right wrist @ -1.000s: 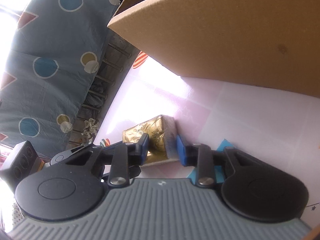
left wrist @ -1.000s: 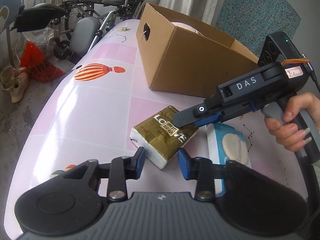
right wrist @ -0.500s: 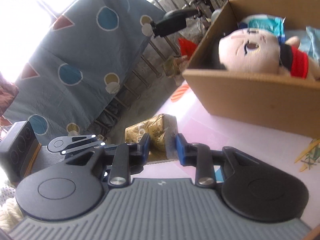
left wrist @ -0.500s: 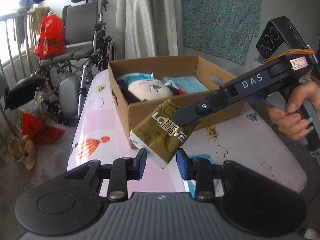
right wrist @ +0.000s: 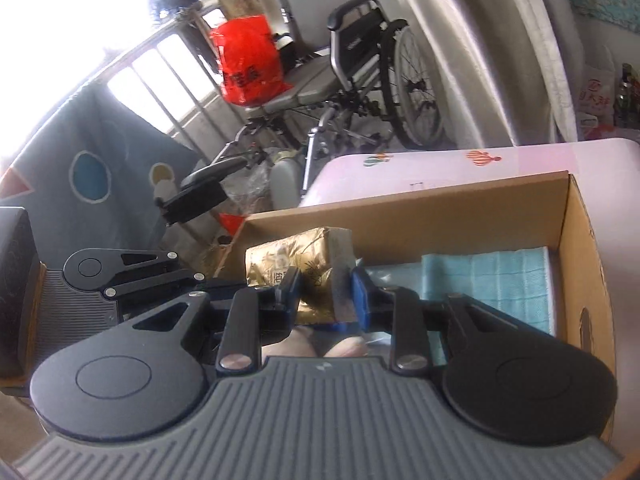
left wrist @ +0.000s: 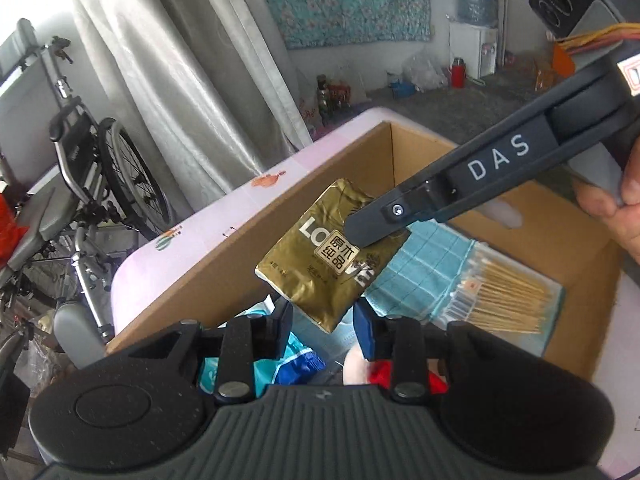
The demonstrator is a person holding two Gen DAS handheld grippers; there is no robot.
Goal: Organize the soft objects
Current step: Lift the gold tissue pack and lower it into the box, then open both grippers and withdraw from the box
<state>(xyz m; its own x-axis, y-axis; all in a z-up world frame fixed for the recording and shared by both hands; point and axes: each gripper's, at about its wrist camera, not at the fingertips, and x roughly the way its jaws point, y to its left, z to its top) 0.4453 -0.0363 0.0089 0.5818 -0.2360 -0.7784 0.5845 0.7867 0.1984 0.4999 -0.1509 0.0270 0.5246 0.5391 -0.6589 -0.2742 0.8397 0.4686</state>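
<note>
A gold tissue pack (left wrist: 328, 256) hangs in the air above the open cardboard box (left wrist: 224, 264). My right gripper (right wrist: 324, 292) is shut on the gold tissue pack (right wrist: 304, 264); its finger (left wrist: 384, 220) presses on the pack in the left wrist view. My left gripper (left wrist: 324, 318) sits just below the pack with its jaws apart on either side of the pack's lower corner, not clearly clamping it. The box (right wrist: 400, 216) holds a light blue cloth (right wrist: 500, 280), a pack of cotton swabs (left wrist: 508, 296) and a plush doll (left wrist: 356, 372).
The box stands on a pink table (right wrist: 520, 156) with balloon prints. A wheelchair (right wrist: 360, 80) with a red bag (right wrist: 248, 64) stands beyond the table's far end, next to grey curtains (left wrist: 180, 80). A blue-and-white packet (left wrist: 288, 360) lies in the box's near end.
Both grippers rose from the table and carried the gold tissue pack up and over the box. The views now look down into the box instead of at its side.
</note>
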